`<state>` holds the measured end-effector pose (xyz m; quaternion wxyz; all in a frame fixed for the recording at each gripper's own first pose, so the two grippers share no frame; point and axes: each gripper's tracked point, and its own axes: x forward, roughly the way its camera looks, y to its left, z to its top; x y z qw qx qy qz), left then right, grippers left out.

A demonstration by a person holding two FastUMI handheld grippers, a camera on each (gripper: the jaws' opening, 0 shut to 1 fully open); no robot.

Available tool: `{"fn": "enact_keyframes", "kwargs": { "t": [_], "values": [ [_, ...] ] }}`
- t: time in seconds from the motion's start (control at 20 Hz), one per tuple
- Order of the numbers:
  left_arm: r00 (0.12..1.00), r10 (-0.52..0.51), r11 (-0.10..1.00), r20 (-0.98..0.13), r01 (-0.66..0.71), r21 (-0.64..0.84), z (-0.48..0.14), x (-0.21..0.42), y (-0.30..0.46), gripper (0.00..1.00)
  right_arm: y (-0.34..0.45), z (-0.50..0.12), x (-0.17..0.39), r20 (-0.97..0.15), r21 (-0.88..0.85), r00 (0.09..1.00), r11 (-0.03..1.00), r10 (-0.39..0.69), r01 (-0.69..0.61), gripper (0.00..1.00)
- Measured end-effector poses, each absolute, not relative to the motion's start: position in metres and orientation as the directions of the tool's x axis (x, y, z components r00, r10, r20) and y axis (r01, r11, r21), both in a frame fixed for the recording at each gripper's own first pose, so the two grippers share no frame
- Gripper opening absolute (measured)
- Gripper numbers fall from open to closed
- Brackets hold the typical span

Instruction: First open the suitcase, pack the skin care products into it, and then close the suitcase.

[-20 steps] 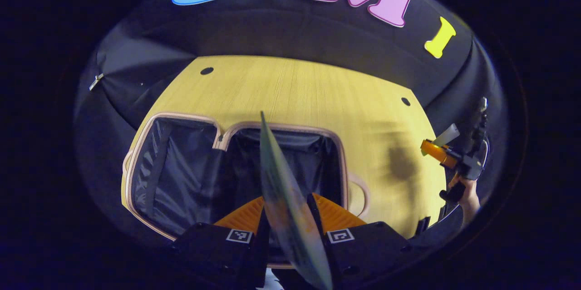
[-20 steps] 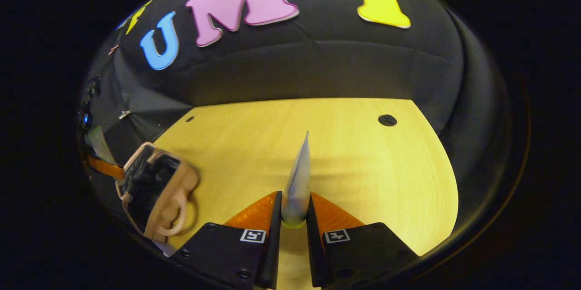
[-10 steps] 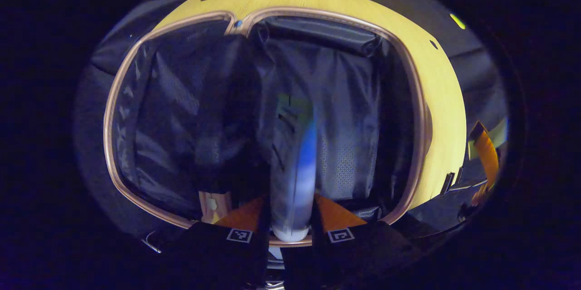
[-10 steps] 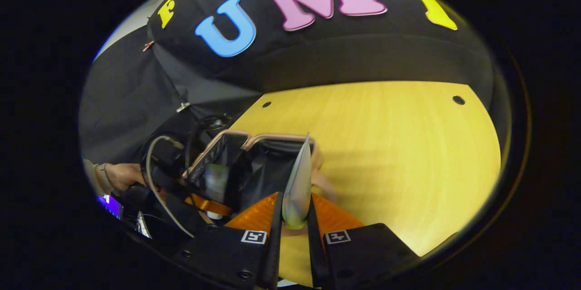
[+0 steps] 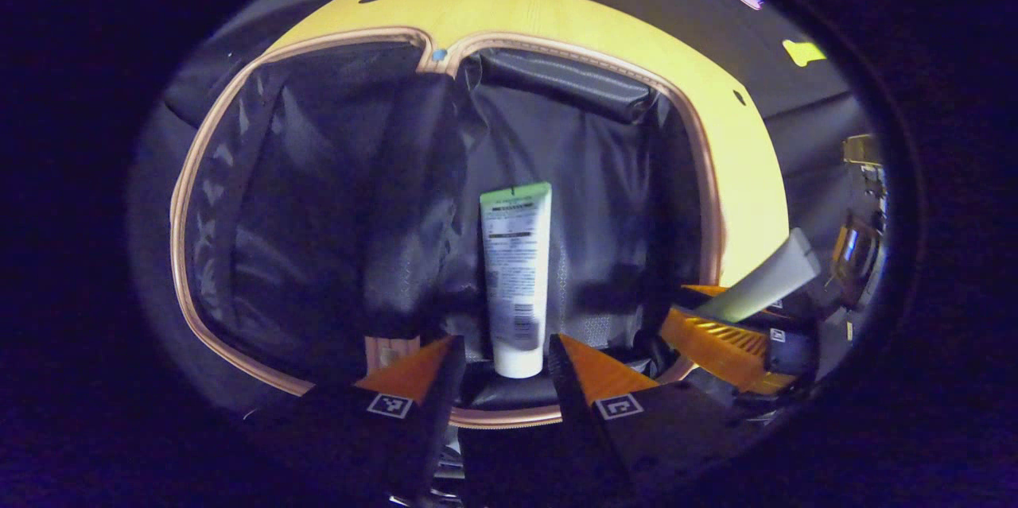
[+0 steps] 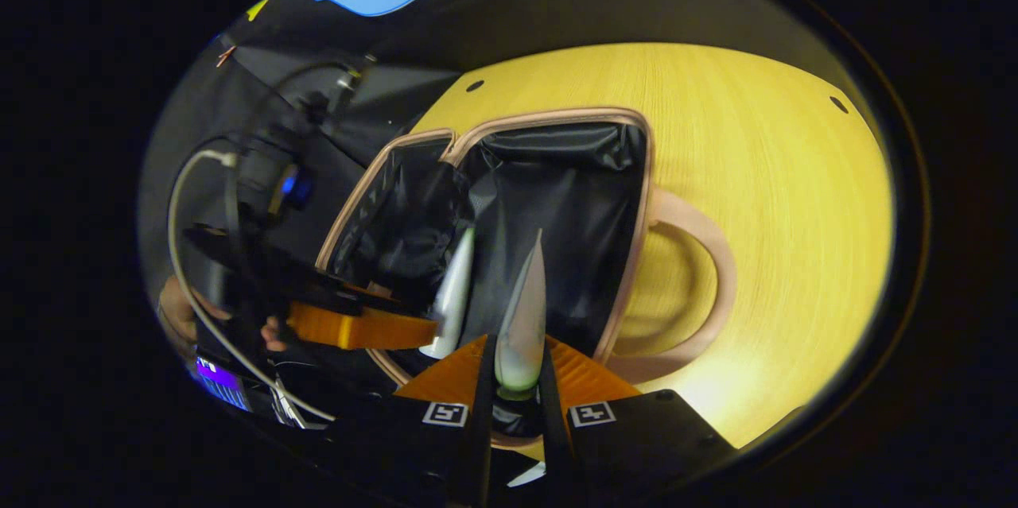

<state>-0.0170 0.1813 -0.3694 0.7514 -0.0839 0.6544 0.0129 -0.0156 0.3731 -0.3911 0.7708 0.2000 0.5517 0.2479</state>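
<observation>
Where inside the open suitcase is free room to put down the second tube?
In the suitcase, the lining right of the green-capped tube, up to the right rim, is bare. The left half past the centre fold also looks bare. The near edge is crowded: the left claw is open by the tube's cap, and the right claw brings the second tube.

A table (image 6: pixel 779 198) with a light yellow wooden top stands in the booth, and the top has small dark round holes (image 6: pixel 475 85) near its corners. Behind the table hangs a black cloth wall (image 6: pixel 557 7). The light is dim at the edges
</observation>
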Motion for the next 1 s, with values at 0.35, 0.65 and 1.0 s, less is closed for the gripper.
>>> {"fn": "enact_keyframes", "kwargs": {
  "t": [0.35,0.65,1.0],
  "values": [
    [0.387,-0.049,0.953,-0.921,-0.257,-0.159,-0.301,-0.013,0.280,0.72,0.385,-0.413,-0.016,-0.828,0.523,0.176,0.846,0.533,-0.104,0.22],
    [0.405,0.113,0.905,-0.907,-0.419,-0.075,-0.300,-0.032,0.391,0.72,0.400,-0.399,-0.026,-0.810,0.559,0.149,0.823,0.568,-0.097,0.55],
    [0.512,0.178,0.798,-0.840,-0.575,-0.181,-0.280,0.003,0.488,0.72,0.376,-0.287,0.030,-0.579,0.667,0.453,0.713,0.678,-0.214,0.95]
  ]
}}
